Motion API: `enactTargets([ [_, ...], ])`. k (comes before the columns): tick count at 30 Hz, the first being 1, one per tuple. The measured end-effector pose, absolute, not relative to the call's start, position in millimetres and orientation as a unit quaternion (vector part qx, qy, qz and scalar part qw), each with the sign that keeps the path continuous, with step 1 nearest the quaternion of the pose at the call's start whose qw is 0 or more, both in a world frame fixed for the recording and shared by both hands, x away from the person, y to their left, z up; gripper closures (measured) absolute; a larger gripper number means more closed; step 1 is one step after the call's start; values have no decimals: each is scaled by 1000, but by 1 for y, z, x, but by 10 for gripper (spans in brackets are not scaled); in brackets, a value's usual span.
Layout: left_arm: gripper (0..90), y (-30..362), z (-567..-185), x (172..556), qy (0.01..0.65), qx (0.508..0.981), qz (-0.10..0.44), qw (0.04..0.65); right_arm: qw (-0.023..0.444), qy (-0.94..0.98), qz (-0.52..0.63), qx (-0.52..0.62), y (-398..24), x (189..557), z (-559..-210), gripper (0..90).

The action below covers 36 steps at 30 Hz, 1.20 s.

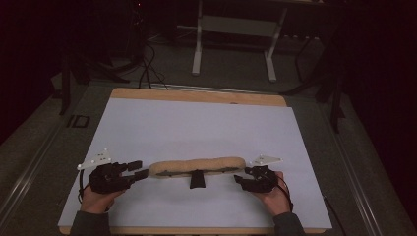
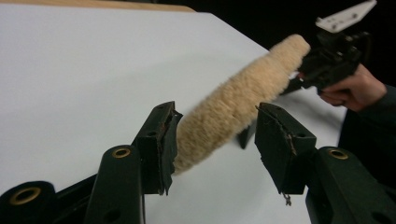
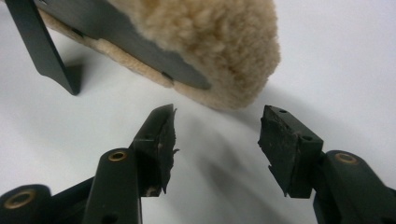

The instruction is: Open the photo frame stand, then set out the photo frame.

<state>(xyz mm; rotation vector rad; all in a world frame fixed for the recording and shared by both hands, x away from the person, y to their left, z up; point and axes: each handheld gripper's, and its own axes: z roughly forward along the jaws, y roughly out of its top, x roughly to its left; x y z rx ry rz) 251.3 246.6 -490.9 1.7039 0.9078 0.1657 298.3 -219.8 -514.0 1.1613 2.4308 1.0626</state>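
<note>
While its jaws stand wide around one end of the fleecy tan pad [image 2: 233, 100], the left gripper [image 2: 212, 140] grips nothing; the right gripper [image 3: 217, 140] gapes just short of the other end. That pad lies near the table's [image 1: 196, 123] front edge.
</note>
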Motion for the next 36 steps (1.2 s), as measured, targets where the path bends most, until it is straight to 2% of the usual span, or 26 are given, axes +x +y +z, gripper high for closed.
enactTargets([
  [5,490,249,-489,252,400,713,93,568,121,835,371,388,-215,296,-513,498],
  [11,483,253,-488,254,422,697,116,568,111,829,386,389,-216,297,-512,432],
  [19,511,250,-487,257,430,698,135,557,118,831,386,383,-216,296,-510,421],
  [25,544,244,-486,260,433,701,142,549,120,827,383,392,-218,296,-510,522],
  [28,539,242,-488,264,437,700,128,550,116,827,383,395,-220,296,-510,562],
  [36,539,243,-489,265,447,694,138,547,112,824,382,402,-222,296,-509,576],
])
